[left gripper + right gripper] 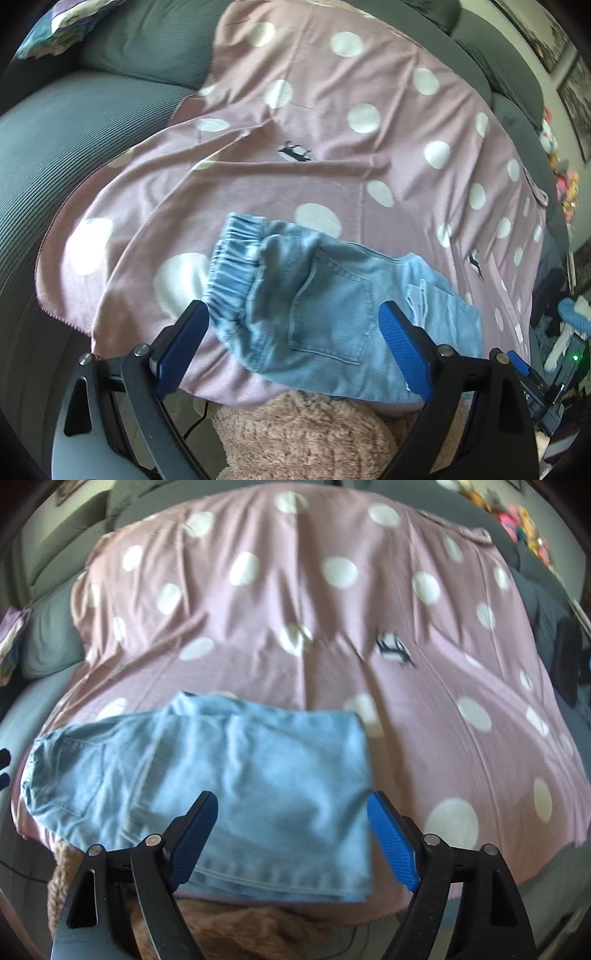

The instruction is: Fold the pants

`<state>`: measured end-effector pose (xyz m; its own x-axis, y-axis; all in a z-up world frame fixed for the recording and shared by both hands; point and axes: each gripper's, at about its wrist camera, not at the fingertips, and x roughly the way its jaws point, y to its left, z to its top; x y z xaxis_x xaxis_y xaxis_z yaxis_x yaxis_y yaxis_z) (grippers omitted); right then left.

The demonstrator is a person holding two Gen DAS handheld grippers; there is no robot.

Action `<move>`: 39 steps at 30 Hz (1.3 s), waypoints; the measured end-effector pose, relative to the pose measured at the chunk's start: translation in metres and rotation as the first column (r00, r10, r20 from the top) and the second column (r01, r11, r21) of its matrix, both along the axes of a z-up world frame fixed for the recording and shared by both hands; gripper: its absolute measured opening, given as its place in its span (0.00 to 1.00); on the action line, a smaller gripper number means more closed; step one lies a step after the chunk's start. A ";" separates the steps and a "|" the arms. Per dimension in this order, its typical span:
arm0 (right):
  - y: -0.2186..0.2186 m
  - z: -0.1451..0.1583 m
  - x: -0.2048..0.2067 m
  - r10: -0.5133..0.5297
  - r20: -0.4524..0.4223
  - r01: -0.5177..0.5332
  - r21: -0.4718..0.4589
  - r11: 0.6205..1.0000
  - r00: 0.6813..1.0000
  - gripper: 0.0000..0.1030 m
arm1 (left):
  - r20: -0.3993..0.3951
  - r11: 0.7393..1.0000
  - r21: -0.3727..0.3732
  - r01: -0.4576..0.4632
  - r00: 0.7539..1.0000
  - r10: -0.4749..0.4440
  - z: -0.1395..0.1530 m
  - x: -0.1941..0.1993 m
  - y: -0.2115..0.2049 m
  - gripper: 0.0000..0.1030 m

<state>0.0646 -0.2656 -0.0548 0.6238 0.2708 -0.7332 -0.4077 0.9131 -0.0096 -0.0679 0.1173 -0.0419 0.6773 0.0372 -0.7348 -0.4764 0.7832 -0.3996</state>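
Observation:
Light blue denim pants (325, 302) lie folded on a pink sheet with white dots (314, 122). In the left wrist view the elastic waistband and a back pocket face me. My left gripper (293, 321) is open, its blue pads above the waist end, holding nothing. In the right wrist view the pants (240, 775) lie as a flat folded rectangle with hems at the near edge. My right gripper (291, 812) is open over that end, empty. The sheet also fills the right wrist view (406, 627).
The sheet covers a grey sofa (74, 122). A tan fuzzy blanket (306, 435) hangs at the near edge, also in the right wrist view (240, 934). A patterned cushion (74, 22) sits far left. Toys and clutter (565, 184) lie at the right.

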 end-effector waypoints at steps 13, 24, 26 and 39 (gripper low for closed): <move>0.029 -0.014 0.003 0.012 -0.065 -0.016 -0.055 0.998 0.998 0.81 | -0.058 0.990 -0.096 -0.107 0.993 0.102 -0.041 -0.017 0.037 0.91; 0.036 -0.020 0.005 -0.003 -0.085 -0.004 -0.078 0.997 0.996 0.82 | -0.053 0.968 -0.247 -0.036 0.998 0.023 -0.073 -0.003 0.031 0.89; 0.036 -0.021 0.005 -0.002 -0.088 -0.005 -0.080 0.997 0.996 0.81 | -0.051 0.962 -0.272 -0.020 0.999 0.006 -0.078 0.001 0.028 0.89; 0.031 -0.025 0.005 -0.019 -0.096 0.012 -0.070 0.997 0.995 0.82 | -0.051 0.977 -0.214 -0.015 0.999 0.004 -0.079 0.012 0.020 0.66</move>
<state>0.0696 -0.2345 -0.0801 0.5527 0.2084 -0.8069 -0.3958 0.9177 -0.0340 -0.0563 0.1376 -0.1207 0.6403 -0.1186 -0.7589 -0.5070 0.6770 -0.5335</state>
